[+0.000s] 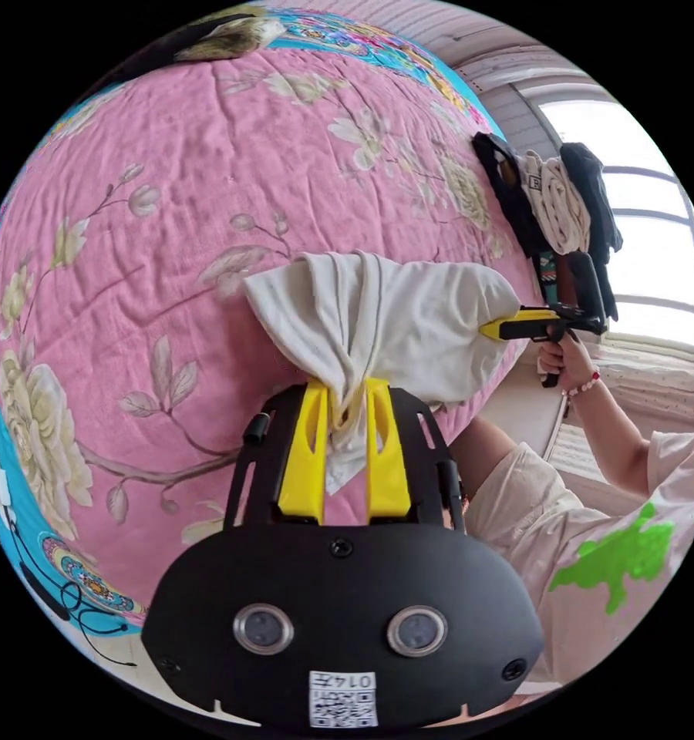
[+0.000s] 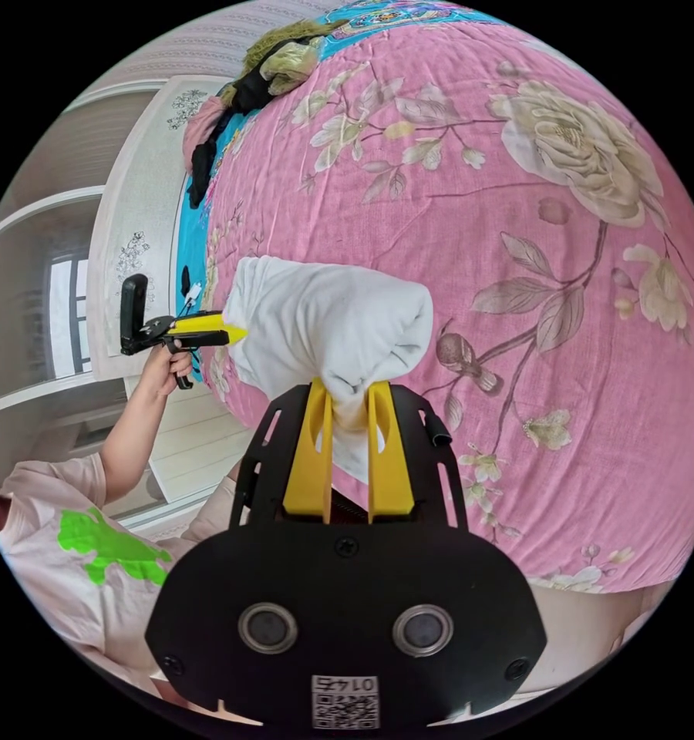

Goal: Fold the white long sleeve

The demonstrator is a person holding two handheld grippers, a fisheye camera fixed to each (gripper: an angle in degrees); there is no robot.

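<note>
The white long sleeve hangs bunched between both grippers, held up over a pink flowered bedspread. My left gripper is shut on one gathered end, with cloth trailing down between its yellow jaws. In that same view the right gripper comes in from the right and bites the opposite end. In the right gripper view the garment is a rolled white bundle; my right gripper is shut on it, and the left gripper grips its far side, held by a hand.
The bedspread has a turquoise border. Dark and cream clothes are piled at the bed's edge by a window. More clothes lie at the head. A black cable lies on the border. The person's pale shirt is close.
</note>
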